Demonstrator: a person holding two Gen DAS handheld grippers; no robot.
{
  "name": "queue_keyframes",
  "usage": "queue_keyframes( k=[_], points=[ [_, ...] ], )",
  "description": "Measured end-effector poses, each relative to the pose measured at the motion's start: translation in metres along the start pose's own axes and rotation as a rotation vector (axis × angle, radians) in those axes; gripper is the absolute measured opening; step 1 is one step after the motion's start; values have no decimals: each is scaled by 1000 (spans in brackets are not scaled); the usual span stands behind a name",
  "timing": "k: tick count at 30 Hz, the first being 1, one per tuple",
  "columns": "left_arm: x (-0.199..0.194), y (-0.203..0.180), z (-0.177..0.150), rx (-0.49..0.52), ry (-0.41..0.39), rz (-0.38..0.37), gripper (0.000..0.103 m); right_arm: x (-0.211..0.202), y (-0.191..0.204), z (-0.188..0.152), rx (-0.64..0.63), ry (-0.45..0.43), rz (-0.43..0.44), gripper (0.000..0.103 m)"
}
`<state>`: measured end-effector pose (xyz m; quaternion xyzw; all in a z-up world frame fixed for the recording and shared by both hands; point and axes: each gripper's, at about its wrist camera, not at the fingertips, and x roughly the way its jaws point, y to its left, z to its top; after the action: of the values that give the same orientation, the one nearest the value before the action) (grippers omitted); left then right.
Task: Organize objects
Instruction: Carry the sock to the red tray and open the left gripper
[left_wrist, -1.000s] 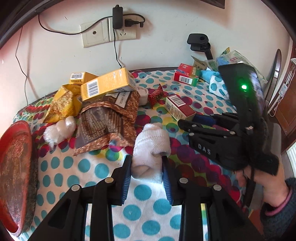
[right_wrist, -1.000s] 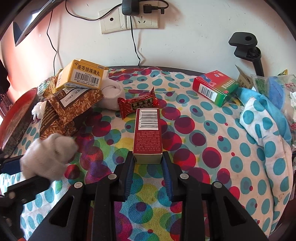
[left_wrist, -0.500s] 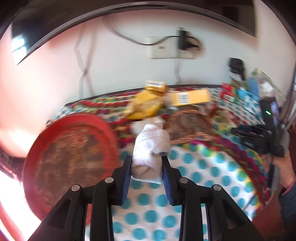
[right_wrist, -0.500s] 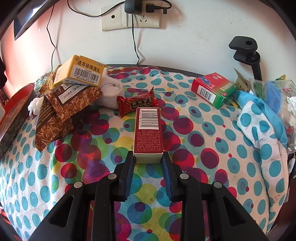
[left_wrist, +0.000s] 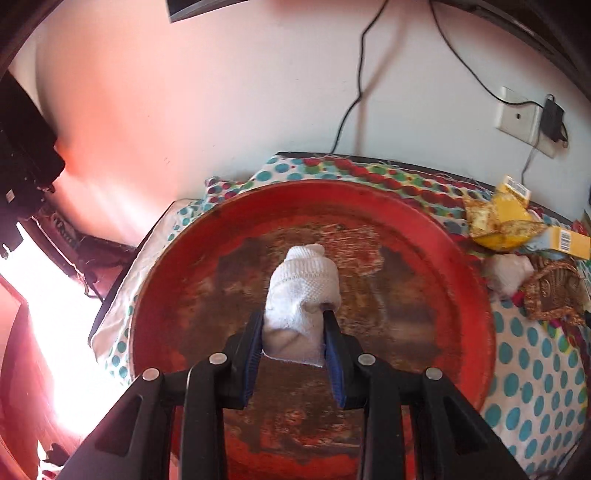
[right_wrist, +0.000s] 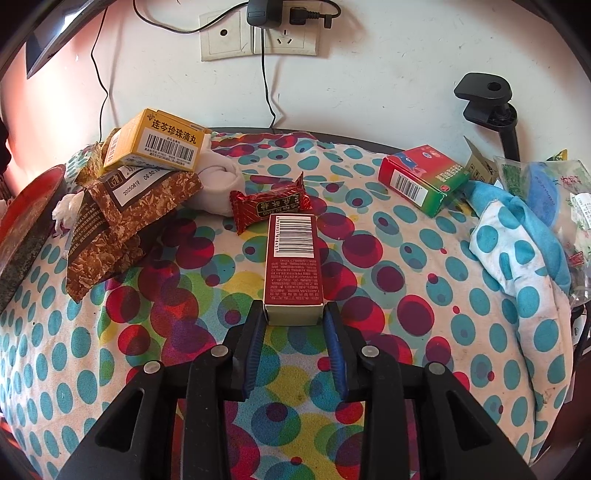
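Observation:
My left gripper (left_wrist: 294, 325) is shut on a rolled white sock (left_wrist: 301, 295) and holds it over the middle of a round red tray (left_wrist: 469, 280) with a worn brown centre. My right gripper (right_wrist: 294, 317) is shut on the near end of a dark red box (right_wrist: 293, 266) with a barcode, which lies lengthwise on the dotted cloth (right_wrist: 424, 277). The tray's edge shows at the far left in the right wrist view (right_wrist: 26, 221).
A yellow box (right_wrist: 159, 142) lies on a brown packet (right_wrist: 118, 221), with a second white sock roll (right_wrist: 219, 184) and a red candy wrapper (right_wrist: 269, 205) beside them. A red-green box (right_wrist: 421, 179) and blue dotted cloth heap (right_wrist: 517, 243) lie right. Wall sockets (right_wrist: 258, 40) stand behind.
My left gripper has swung left with the sock, from over the dotted cloth to over the red tray. My right gripper has stayed on the red box, nearly still.

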<state>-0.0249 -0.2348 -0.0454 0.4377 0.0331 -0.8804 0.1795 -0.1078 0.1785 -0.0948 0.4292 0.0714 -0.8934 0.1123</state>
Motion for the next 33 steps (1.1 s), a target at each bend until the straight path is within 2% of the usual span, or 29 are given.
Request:
queue_keyframes(
  k=[3,6,10,15,24,33],
  points=[
    [14,31,2,-72,35,6,31,0,1,0,2,0,-2,29],
    [30,55,3,-115,64,46,31,0,2,1,2,0,-5,30],
    [38,72,-1,-153,97,58,31,0,3,1,5,0,-7,30],
    [49,80,-5,-172,125,64,31,0,2,1,7,1,-10,31],
    [54,81,-11,-173,129,79,33,0,6,1,14,1,-20,33],
    [38,83,-15,-220,100,94,37,-1,8,1,16,1,-25,34]
  ],
)
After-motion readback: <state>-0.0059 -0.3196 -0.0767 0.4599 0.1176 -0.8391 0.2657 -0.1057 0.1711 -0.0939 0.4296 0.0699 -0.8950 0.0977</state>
